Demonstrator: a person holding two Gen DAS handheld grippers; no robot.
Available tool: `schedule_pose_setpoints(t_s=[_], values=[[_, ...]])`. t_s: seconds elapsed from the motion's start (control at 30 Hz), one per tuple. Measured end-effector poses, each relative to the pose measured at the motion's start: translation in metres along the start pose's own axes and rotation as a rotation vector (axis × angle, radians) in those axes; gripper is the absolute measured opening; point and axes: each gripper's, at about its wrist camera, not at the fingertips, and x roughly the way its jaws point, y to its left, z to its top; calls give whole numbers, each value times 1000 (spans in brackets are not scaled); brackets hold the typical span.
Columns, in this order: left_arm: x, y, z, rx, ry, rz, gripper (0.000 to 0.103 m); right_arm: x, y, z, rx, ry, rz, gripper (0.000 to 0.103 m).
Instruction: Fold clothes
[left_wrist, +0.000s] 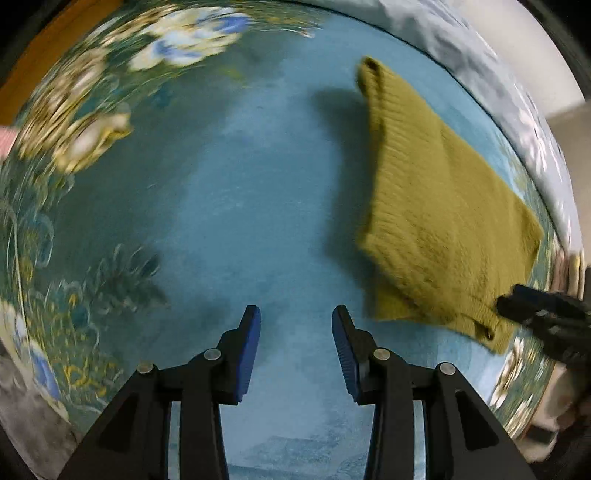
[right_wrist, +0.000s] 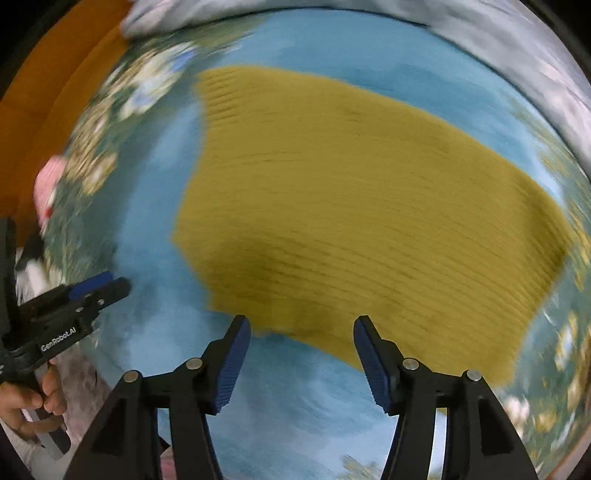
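Observation:
A folded olive-green knit sweater (right_wrist: 354, 206) lies flat on a blue floral cloth (right_wrist: 295, 398). In the left wrist view the sweater (left_wrist: 436, 206) lies to the right. My left gripper (left_wrist: 296, 325) is open and empty over bare blue cloth (left_wrist: 229, 206), left of the sweater; it also shows in the right wrist view (right_wrist: 99, 284) at the far left. My right gripper (right_wrist: 302, 332) is open and empty, just at the sweater's near edge; in the left wrist view it (left_wrist: 517, 302) sits at the sweater's lower right corner.
A pale blue-grey fabric (left_wrist: 480, 62) is heaped along the far edge of the cloth. A pink item (right_wrist: 48, 188) lies at the left edge. Orange flooring (right_wrist: 44, 110) shows beyond the cloth. Both views are motion-blurred.

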Motion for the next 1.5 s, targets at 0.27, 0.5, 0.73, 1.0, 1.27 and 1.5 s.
schedule_pose_setpoints(t_s=[0.27, 0.5, 0.73, 1.0, 1.27, 1.5], values=[[-27, 40, -4, -136, -102, -9, 41, 49, 98, 28, -212, 32, 11, 63], [-29, 65, -24, -204, -104, -9, 41, 69, 116, 40, -246, 44, -35, 62], [-22, 64, -27, -214, -75, -15, 41, 46, 94, 47, -165, -7, 11, 16], [-15, 35, -15, -154, -68, -54, 41, -5, 32, 49, 14, -128, 111, 14], [-4, -46, -2, 27, -73, -145, 53, -28, -56, 43, 276, -189, 121, 14], [32, -127, -6, 261, -44, -68, 61, -47, -78, 44, 287, -224, 132, 14]])
